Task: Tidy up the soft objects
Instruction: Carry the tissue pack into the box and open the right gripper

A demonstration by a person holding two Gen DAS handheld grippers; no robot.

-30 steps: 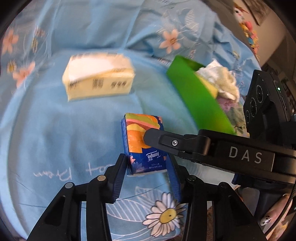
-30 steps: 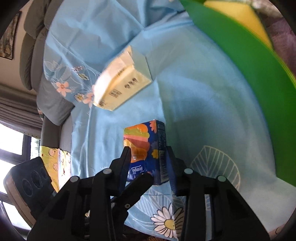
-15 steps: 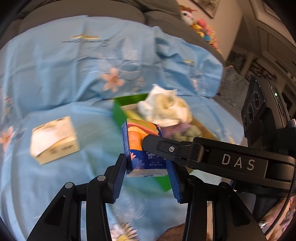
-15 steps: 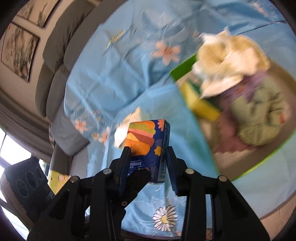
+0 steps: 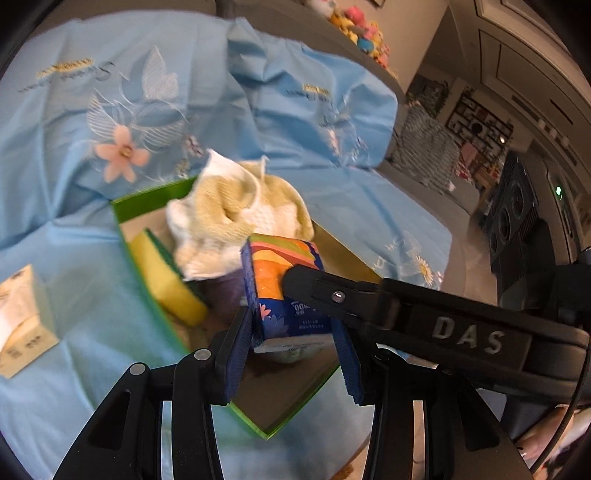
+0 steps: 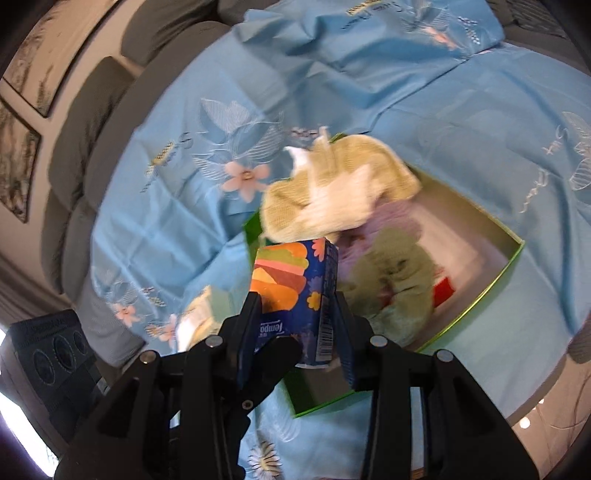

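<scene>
A colourful Tempo tissue pack [image 5: 280,288] [image 6: 295,280] hangs in the air over the near corner of the green box [image 5: 122,221] [image 6: 513,254]. My left gripper [image 5: 291,343] is shut on its lower end, blue pads on both sides. My right gripper [image 6: 297,328] is shut on the same pack from another side; one of its fingers [image 5: 317,291] crosses the pack's face in the left wrist view. The box holds a crumpled yellow-white towel [image 5: 236,206] [image 6: 332,192], a yellow sponge [image 5: 166,277], a purple cloth [image 6: 388,221] and a pale green cloth [image 6: 399,277].
A pale yellow tissue box [image 5: 22,321] lies on the blue flowered sheet [image 5: 74,369] left of the green box. The sheet covers a grey sofa [image 6: 92,110]. Soft toys [image 5: 362,33] sit on a ledge at the back. A black device [image 6: 48,347] stands low on the left.
Both grippers lifted the tissue pack off the blue sheet and carried it rightwards over the green box. The pale yellow tissue box slid away to the left edge of view.
</scene>
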